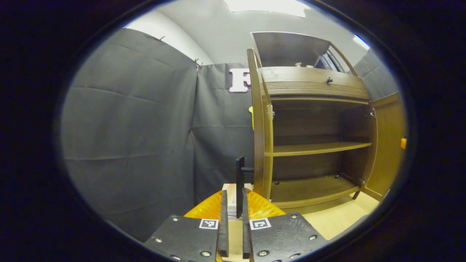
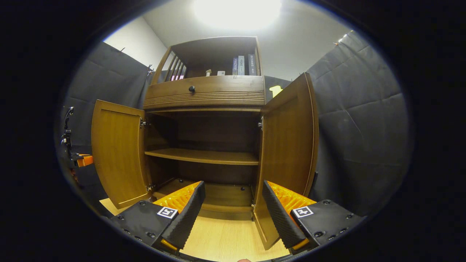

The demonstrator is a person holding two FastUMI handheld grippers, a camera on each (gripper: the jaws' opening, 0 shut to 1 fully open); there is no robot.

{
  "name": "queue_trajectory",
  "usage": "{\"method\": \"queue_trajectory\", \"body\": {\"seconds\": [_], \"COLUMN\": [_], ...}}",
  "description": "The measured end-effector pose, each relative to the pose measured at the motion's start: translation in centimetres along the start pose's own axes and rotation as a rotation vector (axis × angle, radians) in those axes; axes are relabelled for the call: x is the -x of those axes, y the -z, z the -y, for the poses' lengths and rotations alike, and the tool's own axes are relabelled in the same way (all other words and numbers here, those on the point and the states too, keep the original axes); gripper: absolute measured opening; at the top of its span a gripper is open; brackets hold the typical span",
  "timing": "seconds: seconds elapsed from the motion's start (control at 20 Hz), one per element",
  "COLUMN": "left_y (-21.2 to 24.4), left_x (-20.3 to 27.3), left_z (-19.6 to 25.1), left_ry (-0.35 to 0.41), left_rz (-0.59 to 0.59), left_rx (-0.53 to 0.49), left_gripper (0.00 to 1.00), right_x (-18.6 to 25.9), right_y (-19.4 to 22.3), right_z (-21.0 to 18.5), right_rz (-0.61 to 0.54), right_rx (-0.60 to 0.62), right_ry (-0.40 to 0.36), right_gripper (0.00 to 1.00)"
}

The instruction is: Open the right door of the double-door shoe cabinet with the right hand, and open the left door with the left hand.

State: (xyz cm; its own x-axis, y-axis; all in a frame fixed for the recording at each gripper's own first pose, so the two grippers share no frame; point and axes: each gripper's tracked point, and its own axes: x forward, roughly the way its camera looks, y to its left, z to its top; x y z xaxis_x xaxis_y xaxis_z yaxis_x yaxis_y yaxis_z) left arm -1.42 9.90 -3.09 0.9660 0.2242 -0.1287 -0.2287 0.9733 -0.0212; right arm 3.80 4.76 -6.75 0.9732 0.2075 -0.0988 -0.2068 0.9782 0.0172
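The brown wooden shoe cabinet (image 2: 204,94) stands with both doors swung out. In the left gripper view, the left door (image 1: 259,127) is seen edge-on, with its black bar handle (image 1: 239,174) on the outer face. My left gripper (image 1: 234,198) is shut on that handle, one finger on each side. The right door (image 1: 387,145) stands open at the far side. In the right gripper view, my right gripper (image 2: 233,214) is open and holds nothing. The right door (image 2: 289,145) rises just beyond its right finger (image 2: 280,214). The left door (image 2: 116,153) stands open on the left.
Inside the cabinet are a middle shelf (image 2: 204,156) and a bottom board (image 2: 218,193), both bare. Above them sit a drawer with a dark knob (image 2: 191,88) and an open shelf with books (image 2: 242,65). Light wood floor (image 2: 225,236) lies in front. Black cloth walls (image 1: 127,127) close the sides.
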Motion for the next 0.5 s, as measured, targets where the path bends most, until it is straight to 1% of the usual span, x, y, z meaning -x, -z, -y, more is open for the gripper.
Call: {"method": "queue_trajectory", "body": {"seconds": [0.05, 0.1, 0.15, 0.2, 0.25, 0.3, 0.5], "left_y": [-0.2, -0.6, -0.8, -1.0, -1.2, -1.4, -2.4], "left_x": [0.0, -0.1, -0.1, -0.1, 0.1, 0.1, 0.4], "left_z": [-0.2, -0.2, 0.0, 0.3, 0.7, 1.0, 1.9], "left_ry": [-0.001, 0.006, 0.017, 0.028, 0.039, 0.051, 0.101], "left_rz": [0.013, 0.023, 0.033, 0.039, 0.045, 0.052, 0.089], "left_rx": [-0.010, -0.015, -0.017, -0.015, -0.012, -0.009, -0.004], "left_gripper": [0.18, 0.16, 0.16, 0.17, 0.17, 0.17, 0.18], "right_x": [0.1, 0.3, 0.5, 0.7, 0.9, 1.2, 2.5], "right_y": [-0.2, -0.3, -0.4, -0.6, -0.8, -1.1, -1.7], "right_z": [0.0, 0.1, 0.2, 0.2, 0.2, 0.2, 0.5], "right_rz": [0.000, -0.001, -0.001, -0.002, 0.003, 0.010, 0.026], "right_rx": [-0.004, -0.007, -0.008, -0.008, -0.004, 0.002, 0.004], "right_ry": [0.002, 0.006, 0.012, 0.015, 0.017, 0.022, 0.039], "right_gripper": [0.99, 0.94, 0.99, 0.99, 0.94, 0.99, 0.99]}}
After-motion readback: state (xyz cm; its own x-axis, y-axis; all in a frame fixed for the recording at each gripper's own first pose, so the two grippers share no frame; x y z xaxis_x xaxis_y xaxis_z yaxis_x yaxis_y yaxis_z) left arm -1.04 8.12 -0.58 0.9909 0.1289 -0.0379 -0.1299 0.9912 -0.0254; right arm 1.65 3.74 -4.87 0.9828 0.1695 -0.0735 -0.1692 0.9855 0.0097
